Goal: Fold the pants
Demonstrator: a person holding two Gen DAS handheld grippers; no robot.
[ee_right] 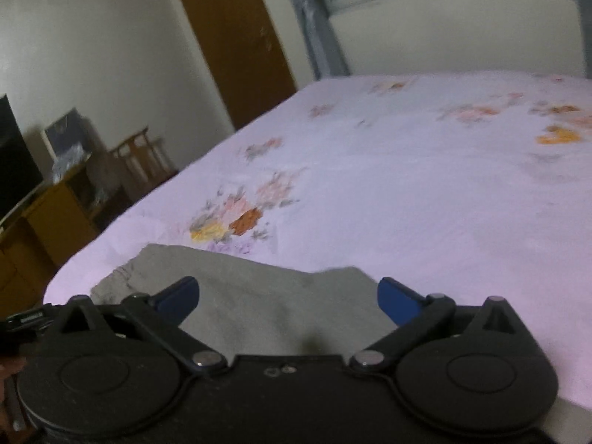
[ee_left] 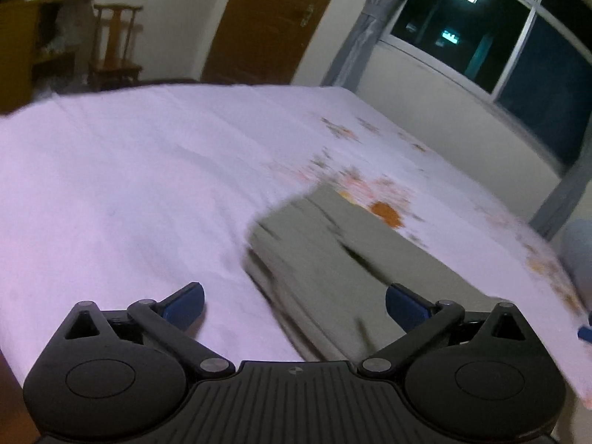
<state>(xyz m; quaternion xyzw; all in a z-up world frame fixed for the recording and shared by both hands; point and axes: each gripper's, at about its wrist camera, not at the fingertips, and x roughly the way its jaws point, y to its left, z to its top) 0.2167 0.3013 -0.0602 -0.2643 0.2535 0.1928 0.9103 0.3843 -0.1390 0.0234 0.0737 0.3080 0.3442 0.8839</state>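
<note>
Grey-olive pants lie folded in a long strip on the bed, near its front edge. In the left wrist view they run from centre to lower right. My left gripper is open and empty, held above the near end of the pants. In the right wrist view the pants lie just ahead, one end with an elastic waistband at the left. My right gripper is open and empty, hovering over them. The blue fingertip of the right gripper shows at the right edge of the left wrist view.
The bed has a pale lilac sheet with flower prints. A brown door, a wooden chair, a cabinet and a dark window with grey curtains stand around it. The bed edge drops at the left.
</note>
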